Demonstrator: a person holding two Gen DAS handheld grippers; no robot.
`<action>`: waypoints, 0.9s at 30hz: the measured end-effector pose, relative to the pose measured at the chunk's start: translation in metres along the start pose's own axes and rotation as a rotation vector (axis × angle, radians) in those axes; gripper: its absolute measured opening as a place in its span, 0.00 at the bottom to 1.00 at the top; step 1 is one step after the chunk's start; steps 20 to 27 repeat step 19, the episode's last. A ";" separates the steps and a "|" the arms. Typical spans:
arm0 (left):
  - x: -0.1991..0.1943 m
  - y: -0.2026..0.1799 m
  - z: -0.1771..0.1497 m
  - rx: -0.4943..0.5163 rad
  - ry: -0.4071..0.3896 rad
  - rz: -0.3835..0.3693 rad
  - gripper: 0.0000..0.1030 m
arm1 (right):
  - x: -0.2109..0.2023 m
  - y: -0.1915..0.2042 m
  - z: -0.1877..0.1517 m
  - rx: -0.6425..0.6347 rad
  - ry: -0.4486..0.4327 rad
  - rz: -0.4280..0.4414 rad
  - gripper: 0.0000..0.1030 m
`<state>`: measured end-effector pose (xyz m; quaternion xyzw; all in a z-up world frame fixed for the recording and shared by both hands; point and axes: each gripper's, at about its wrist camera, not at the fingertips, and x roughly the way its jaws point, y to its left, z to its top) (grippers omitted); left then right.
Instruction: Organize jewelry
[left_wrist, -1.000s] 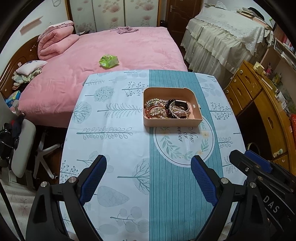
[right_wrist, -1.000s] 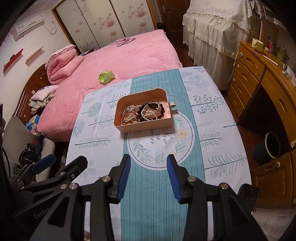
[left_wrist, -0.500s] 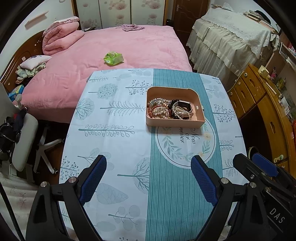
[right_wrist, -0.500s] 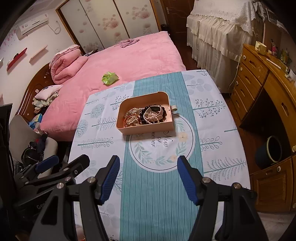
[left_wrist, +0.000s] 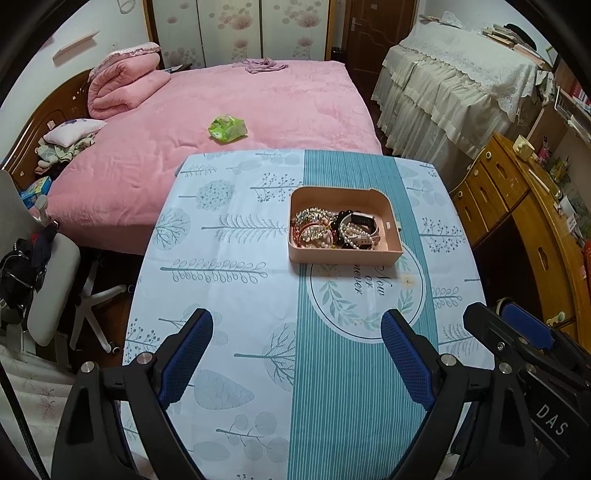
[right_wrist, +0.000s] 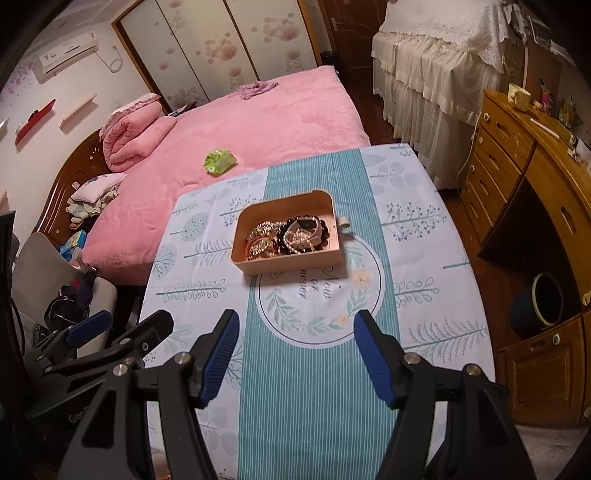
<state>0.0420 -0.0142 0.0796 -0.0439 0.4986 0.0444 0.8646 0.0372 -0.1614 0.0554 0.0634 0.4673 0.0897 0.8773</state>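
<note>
A pink tray (left_wrist: 391, 225) sits on the table's teal stripe, also seen in the right wrist view (right_wrist: 328, 206). It holds a heap of jewelry (left_wrist: 332, 230): gold and pearl bracelets, black beads and a watch (right_wrist: 306, 225). My left gripper (left_wrist: 295, 347) is open and empty, high above the near part of the table, well short of the tray. My right gripper (right_wrist: 295, 343) is open and empty, also above the near table, to the right of the left one. The right gripper's side shows in the left wrist view (left_wrist: 524, 332).
The table wears a pale blue cloth (left_wrist: 221, 236) with tree prints. A pink bed (left_wrist: 258, 103) lies beyond it with a green packet (left_wrist: 227, 127). A wooden desk with drawers (right_wrist: 517, 177) stands to the right, a swivel chair (left_wrist: 55, 280) to the left.
Both grippers have pulled back and risen, so the tray looks smaller and farther. The right gripper's jaws have opened from nearly closed to wide.
</note>
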 end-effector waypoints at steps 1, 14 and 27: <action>-0.001 0.000 0.000 -0.001 -0.003 0.000 0.89 | -0.001 0.000 0.001 -0.002 -0.004 0.001 0.63; -0.007 -0.001 0.002 0.008 -0.008 0.024 0.89 | -0.013 0.000 0.009 -0.010 -0.024 0.011 0.63; -0.001 0.000 0.002 0.006 0.022 0.021 0.89 | -0.011 0.000 0.009 -0.009 -0.013 0.012 0.63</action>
